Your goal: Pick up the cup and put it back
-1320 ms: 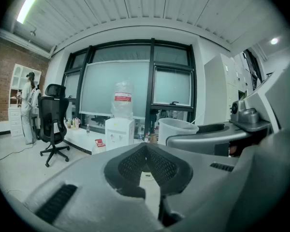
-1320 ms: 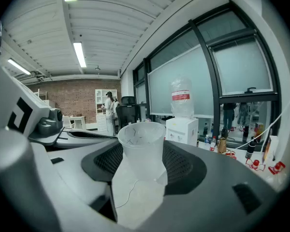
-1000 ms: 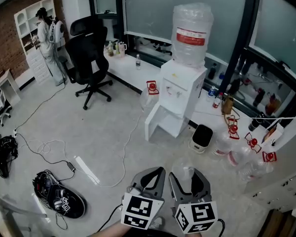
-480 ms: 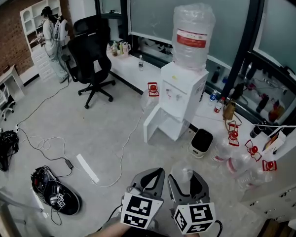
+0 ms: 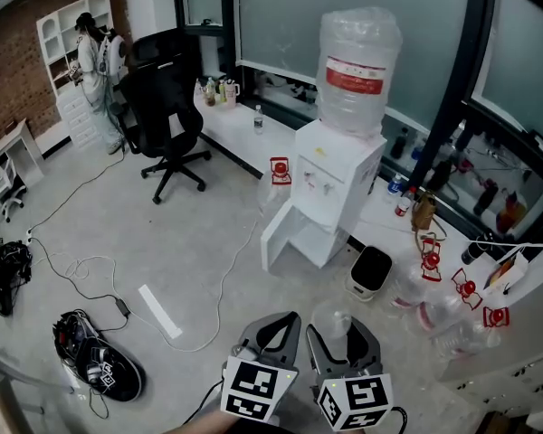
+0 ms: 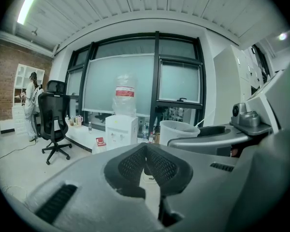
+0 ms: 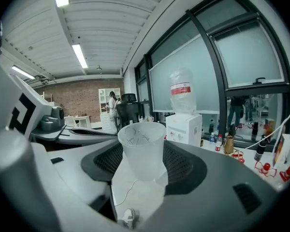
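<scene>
1. My right gripper (image 5: 344,333) is closed on the cup (image 7: 142,149). The jaws stand only as far apart as the cup is wide, and a ribbed pad (image 7: 181,166) presses in on each side of its lower half.
2. The cup is translucent plastic and upright, mouth up. Its rim rises above the tops of the jaws. I can't tell whether anything is in it.
3. My left gripper (image 5: 270,331) is shut with nothing in it. In the left gripper view its two ribbed pads meet at the tips, and only floor shows behind them.
4. The two grippers are side by side, nearly touching, at the bottom edge of the head view. The cup is in the right-hand one, just beside the left gripper's outer jaw.
5. Against a second ago, my hold is the same: the cup stays clamped in the right jaws and the left jaws stay together. Both grippers sit a little lower in the head view, and the room has slid slightly across it.
6. The cup rests on nothing. It is carried in the air above the grey floor (image 5: 190,242), well short of the white water dispenser (image 5: 330,188), which stands ahead by the window with its bottle (image 5: 360,70) on top.
7. The black office chair (image 5: 163,107) stands far off to the left.
</scene>
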